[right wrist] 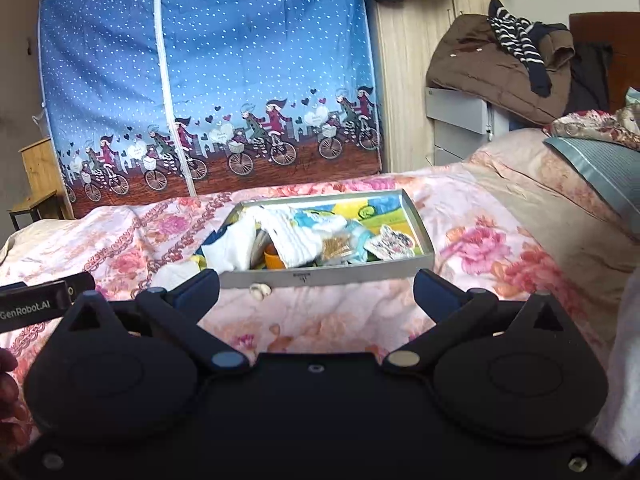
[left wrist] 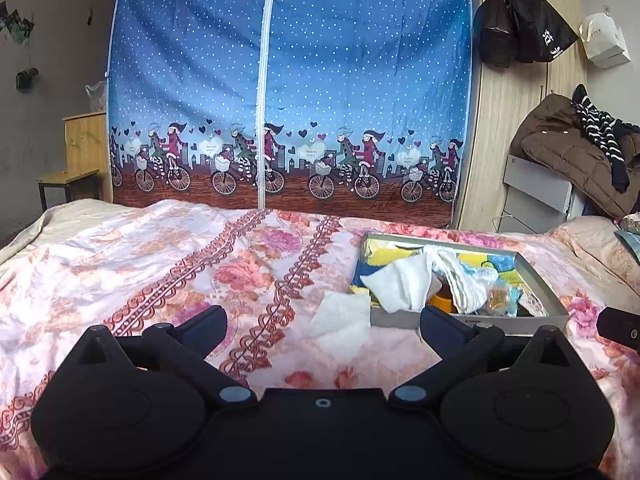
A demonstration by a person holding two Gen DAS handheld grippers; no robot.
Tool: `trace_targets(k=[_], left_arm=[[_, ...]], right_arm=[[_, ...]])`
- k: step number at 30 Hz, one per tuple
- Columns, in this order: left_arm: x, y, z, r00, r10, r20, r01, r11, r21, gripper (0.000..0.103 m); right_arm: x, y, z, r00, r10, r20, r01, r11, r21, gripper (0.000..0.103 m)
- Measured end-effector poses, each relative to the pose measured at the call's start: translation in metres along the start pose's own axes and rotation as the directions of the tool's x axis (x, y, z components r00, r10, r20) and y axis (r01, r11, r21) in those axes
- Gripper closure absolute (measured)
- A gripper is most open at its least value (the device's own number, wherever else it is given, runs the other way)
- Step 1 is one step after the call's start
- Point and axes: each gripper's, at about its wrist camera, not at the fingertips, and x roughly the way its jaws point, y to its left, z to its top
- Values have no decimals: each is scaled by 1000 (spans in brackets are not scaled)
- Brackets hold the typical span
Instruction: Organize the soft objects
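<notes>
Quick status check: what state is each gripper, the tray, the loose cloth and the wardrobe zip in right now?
Left gripper: open, nothing between the fingers.
Right gripper: open, empty.
Tray: on the bed, uncovered, heaped with cloths and small items.
White cloth: outside the tray, lying crumpled on the quilt by its near left corner.
Wardrobe zip: closed.

Left tongs (left wrist: 323, 322) spread wide, empty, above floral bed cover (left wrist: 160, 264). White cloth (left wrist: 340, 316) lies between fingers, just beside grey tray (left wrist: 472, 322) of soft items.
</notes>
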Motion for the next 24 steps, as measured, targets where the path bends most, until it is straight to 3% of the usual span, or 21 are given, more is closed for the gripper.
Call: trace_targets(k=[11, 24], left_arm=[[6, -4, -19, 998, 18, -62, -17, 1000, 19, 1], [19, -1, -23, 994, 15, -111, -17, 1000, -21, 1]], right_arm=[[6, -7, -13, 997, -41, -63, 44, 998, 46, 0], [10, 6, -15, 994, -21, -104, 19, 1000, -14, 0]])
